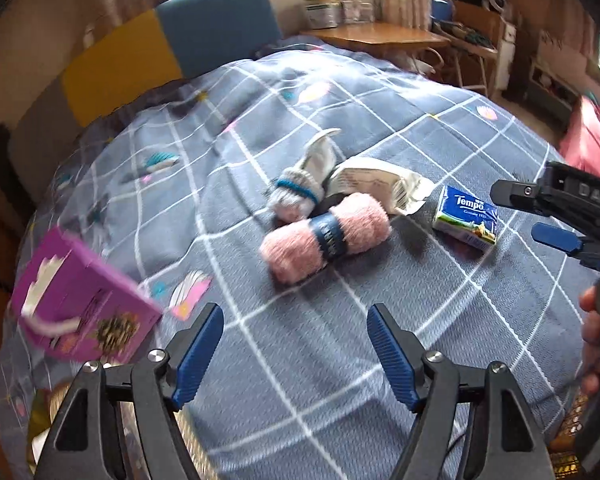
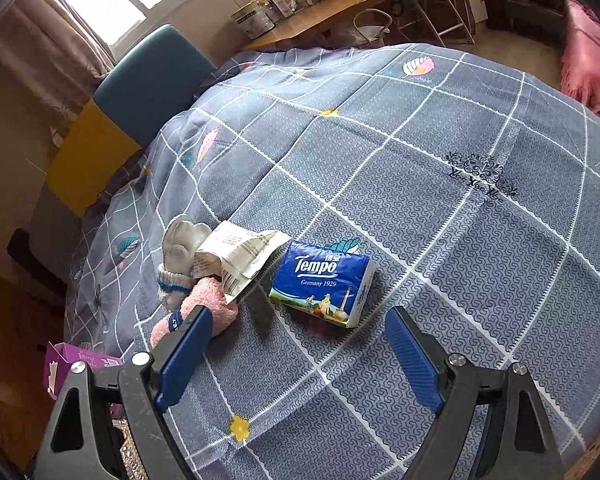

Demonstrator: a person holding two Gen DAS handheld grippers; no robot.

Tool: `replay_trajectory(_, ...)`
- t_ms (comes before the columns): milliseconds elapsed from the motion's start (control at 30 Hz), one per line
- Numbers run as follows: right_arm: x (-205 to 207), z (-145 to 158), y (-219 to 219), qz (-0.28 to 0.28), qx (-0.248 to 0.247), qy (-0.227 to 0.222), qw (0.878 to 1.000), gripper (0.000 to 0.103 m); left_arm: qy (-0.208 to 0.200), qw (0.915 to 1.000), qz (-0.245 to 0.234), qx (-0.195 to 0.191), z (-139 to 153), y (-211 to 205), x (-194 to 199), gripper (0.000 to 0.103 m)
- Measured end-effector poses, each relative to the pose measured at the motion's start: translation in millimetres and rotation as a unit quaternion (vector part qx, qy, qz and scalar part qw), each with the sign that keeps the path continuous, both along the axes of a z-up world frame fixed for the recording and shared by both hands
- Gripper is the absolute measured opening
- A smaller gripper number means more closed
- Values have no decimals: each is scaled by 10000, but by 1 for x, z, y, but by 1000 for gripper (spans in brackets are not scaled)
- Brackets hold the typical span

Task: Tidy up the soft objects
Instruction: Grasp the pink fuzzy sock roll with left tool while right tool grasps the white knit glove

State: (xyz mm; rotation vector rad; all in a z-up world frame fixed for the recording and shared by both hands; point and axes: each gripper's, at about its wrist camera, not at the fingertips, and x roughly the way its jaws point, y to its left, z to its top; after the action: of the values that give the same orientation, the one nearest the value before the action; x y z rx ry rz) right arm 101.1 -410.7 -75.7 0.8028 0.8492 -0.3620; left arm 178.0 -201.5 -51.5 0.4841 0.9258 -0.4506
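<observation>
A: Pink and fluffy, the towel roll [image 1: 326,237] lies on the bed [image 1: 420,320] with a dark blue band round its middle. You have it straight ahead of your left hand-held gripper [image 1: 295,354].

B: And what sits against it?

A: A grey-white sock bundle [image 1: 302,186] with a teal stripe touches its far side. A white wrapper [image 1: 376,184] lies just beside both, one corner over the roll in the right wrist view.

B: Where's the tissue pack [image 2: 324,284]?

A: Near the wrapper but apart from it, flat on the grey checked cover, blue face up. It lies ahead of your right hand-held gripper [image 2: 298,354], between the lines of its blue pads.

B: Are you holding anything?

A: No. Both pairs of jaws stand wide apart with only the cover between them. Your right gripper also shows at the right edge of the left wrist view, above the bed.

B: Anything else nearby?

A: A purple box [image 1: 80,312], blurred, stands at the bed's left edge. Beyond the bed, a wooden desk [image 1: 374,36] carries clear containers.
</observation>
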Motion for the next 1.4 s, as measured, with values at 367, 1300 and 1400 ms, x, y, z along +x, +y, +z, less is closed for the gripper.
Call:
replay_trajectory(367,-3,-4,-5,-15,377,-110,9992,89,77,9899,-1053,950,-64,-64,57,81)
replay_trajectory(1300,6,-2,10,495,322,-209,9980,89,377,9984,249,328,-65,13,-50,44)
replay_trajectory(1400,13,5,24,939,184,-344,9948,87,120,9993,100,352,-71,10,-55,44)
